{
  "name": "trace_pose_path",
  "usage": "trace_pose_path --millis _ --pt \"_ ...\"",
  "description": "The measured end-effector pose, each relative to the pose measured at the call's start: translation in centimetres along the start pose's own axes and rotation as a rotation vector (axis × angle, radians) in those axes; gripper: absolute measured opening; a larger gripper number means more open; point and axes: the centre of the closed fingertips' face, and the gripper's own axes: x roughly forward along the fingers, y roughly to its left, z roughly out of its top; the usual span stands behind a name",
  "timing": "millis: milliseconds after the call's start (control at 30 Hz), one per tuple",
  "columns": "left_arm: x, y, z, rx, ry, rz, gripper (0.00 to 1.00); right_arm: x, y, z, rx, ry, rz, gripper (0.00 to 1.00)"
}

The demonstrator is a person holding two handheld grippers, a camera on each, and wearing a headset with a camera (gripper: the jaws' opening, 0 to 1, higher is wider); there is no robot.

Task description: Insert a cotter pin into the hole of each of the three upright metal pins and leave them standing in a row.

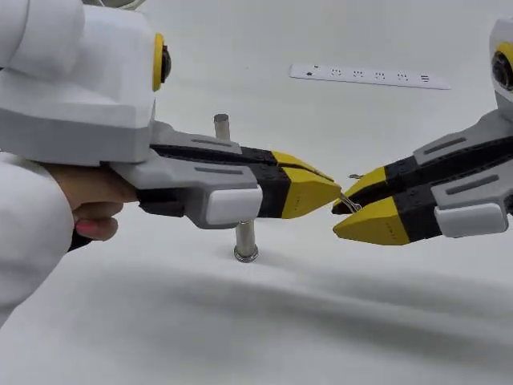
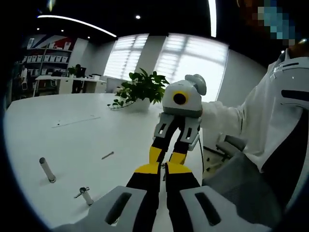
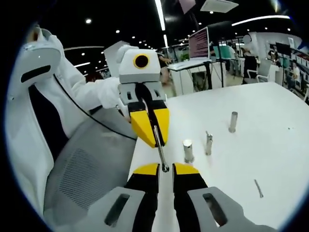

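- The cotter pin (image 3: 158, 140) is held in mid-air between the two grippers, just short of the nearest metal pin (image 3: 188, 151). One end is clamped tight in the closed jaws of the left gripper (image 1: 325, 191).
- The right gripper (image 1: 337, 218) is parted a little around the other end, and no firm pinch can be seen there. If the left is let go too early, the pin probably gets dropped.
- If it's grabbed crooked, the hole likely gets missed and that upright could be tipped over.
- The middle metal pin (image 3: 208, 143) looks already fitted, and it could easily be bumped on the way in.
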Motion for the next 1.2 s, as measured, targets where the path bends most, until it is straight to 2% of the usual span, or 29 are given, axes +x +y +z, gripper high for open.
trace_pose_path --millis 67,333,633,833,933,1200 --pt "0.0 -0.1 0.0 0.012 0.004 0.000 0.00 0.0 0.3 0.1 0.013 -0.010 0.016 0.01" --pt "0.2 -0.5 -0.4 0.033 0.021 -0.010 0.00 0.1 0.6 -0.2 0.013 0.010 0.035 0.00" --pt "0.0 -0.5 -1.0 0.067 0.048 -0.018 0.00 -0.1 0.8 -0.3 0.007 0.023 0.066 0.00" --pt "-0.3 -0.2 -1.1 0.098 0.059 -0.016 0.00 -0.2 0.9 0.1 -0.008 0.027 0.072 0.00" --pt "-0.3 -0.3 -1.2 0.090 0.059 -0.021 0.00 -0.2 1.2 0.1 -0.013 0.039 0.082 0.00" --pt "-0.4 -0.2 -1.3 0.099 0.059 -0.020 0.00 0.0 1.0 0.0 -0.032 0.050 0.069 0.00"
